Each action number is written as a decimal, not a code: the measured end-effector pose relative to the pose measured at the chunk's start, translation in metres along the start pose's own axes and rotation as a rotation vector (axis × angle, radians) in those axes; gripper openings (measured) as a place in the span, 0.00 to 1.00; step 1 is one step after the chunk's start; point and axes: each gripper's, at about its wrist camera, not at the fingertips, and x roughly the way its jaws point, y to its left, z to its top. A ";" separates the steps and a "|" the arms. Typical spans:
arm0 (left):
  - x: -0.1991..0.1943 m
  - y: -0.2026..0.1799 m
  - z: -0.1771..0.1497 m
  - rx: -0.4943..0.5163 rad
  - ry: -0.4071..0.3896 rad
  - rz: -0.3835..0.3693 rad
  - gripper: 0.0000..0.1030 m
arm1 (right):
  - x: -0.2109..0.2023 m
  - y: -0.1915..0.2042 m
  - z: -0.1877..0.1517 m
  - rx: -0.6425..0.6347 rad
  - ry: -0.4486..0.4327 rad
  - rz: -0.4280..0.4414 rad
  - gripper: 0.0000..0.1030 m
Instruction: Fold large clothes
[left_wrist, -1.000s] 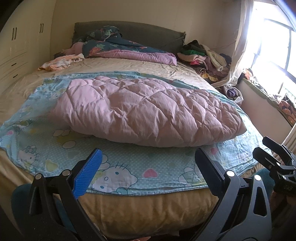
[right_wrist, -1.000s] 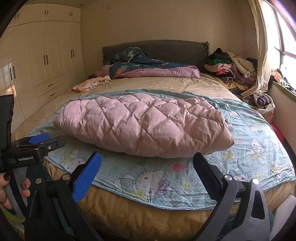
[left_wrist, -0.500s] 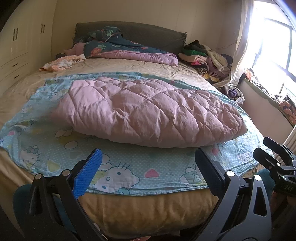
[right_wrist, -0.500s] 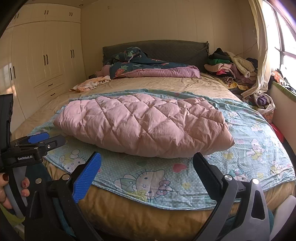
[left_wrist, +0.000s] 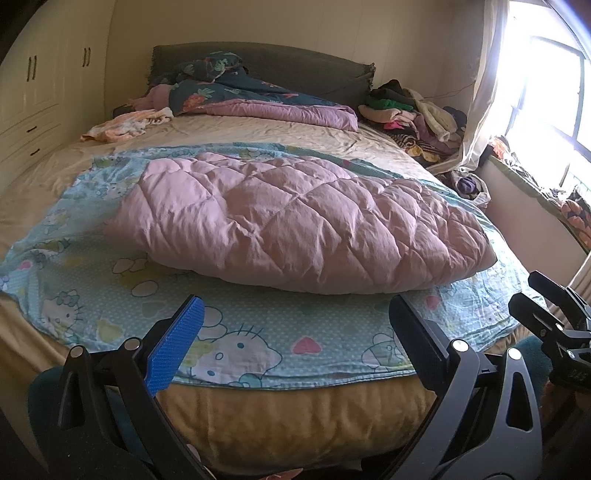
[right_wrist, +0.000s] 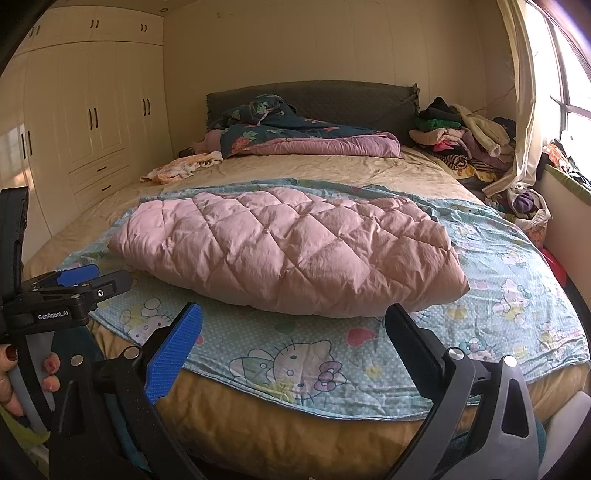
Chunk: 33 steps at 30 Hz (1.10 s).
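Observation:
A pink quilted padded garment (left_wrist: 295, 225) (right_wrist: 288, 251) lies folded in a bulky heap on a light-blue cartoon-cat sheet (left_wrist: 240, 332) (right_wrist: 332, 354) spread across the foot of the bed. My left gripper (left_wrist: 295, 321) hovers open above the sheet's near edge, short of the pink heap, nothing between its fingers. Held level with it to the right, my right gripper (right_wrist: 295, 325) is open and empty too. In the right wrist view the left gripper (right_wrist: 74, 284) shows at the left edge, held by a hand (right_wrist: 22, 376).
A dark floral duvet with purple lining (right_wrist: 306, 140) is bunched at the headboard. A pile of clothes (right_wrist: 465, 144) sits at the far right corner by the curtain. An orange-white garment (right_wrist: 181, 168) lies far left. White wardrobes (right_wrist: 88, 122) line the left wall.
The left wrist view has drifted slightly, with the bed sitting a little lower and nearer in frame. Both grippers stay open; the pink garment has not moved.

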 end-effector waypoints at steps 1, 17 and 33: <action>0.000 0.000 0.000 -0.001 0.000 0.001 0.91 | 0.000 0.000 0.000 0.000 0.000 0.000 0.96; -0.002 0.001 0.001 -0.001 0.000 0.006 0.91 | -0.001 0.002 0.003 -0.007 -0.003 0.006 0.96; -0.005 -0.001 0.001 -0.002 -0.004 0.013 0.91 | -0.002 0.003 0.004 -0.011 -0.007 0.001 0.96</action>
